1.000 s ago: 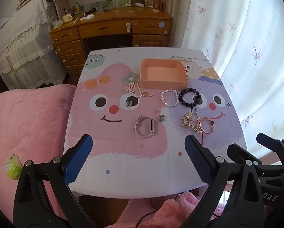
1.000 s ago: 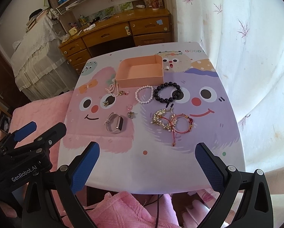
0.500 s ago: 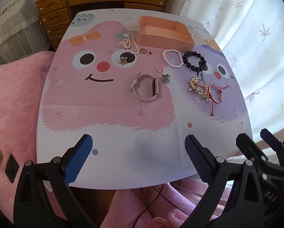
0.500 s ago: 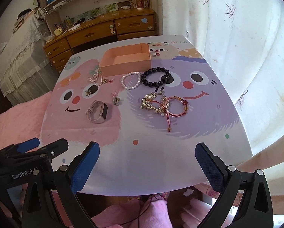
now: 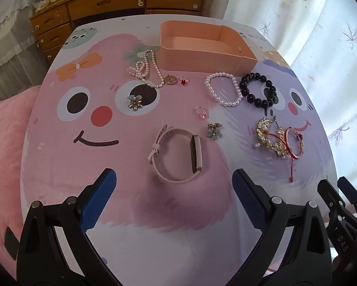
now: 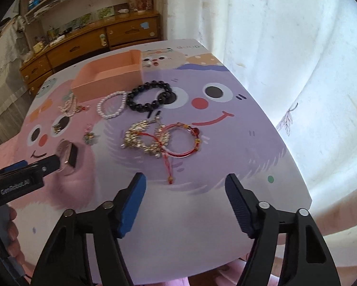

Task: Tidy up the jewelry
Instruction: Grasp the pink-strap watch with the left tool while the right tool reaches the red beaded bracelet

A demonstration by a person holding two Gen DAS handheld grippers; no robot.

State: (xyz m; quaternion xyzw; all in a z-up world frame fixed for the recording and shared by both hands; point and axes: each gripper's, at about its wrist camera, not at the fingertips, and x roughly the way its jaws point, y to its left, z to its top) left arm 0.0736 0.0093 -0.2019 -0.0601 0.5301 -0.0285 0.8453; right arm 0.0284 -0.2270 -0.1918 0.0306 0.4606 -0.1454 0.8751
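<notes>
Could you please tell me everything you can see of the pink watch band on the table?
The pink watch band is a slim fitness-tracker style strap, apparently soft rubber, fastened into a closed loop. A narrow dark screen module sits on its right side and the clasp end on its left. It rests on the pink cartoon face of the table, apart from the other jewelry. The left gripper hovers just before it, jaws open, not touching.
</notes>
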